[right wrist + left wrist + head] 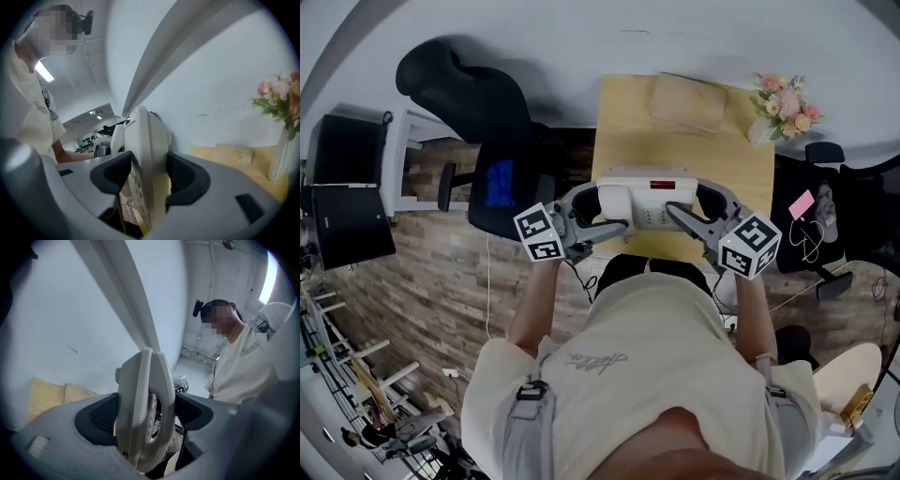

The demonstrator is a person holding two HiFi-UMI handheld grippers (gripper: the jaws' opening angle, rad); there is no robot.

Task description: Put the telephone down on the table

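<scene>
Left hand-held gripper (598,212) and right hand-held gripper (697,212) each clamp one end of the white telephone (642,202). It is held level over the near edge of the wooden table (628,131).

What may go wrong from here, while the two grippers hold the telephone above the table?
1. The left gripper and the right gripper each clamp one end of the telephone. If one opens first, the telephone may swing and fall.
2. The telephone seems to hang over the near part of the table. Set down there, it might tip off toward the person.
</scene>
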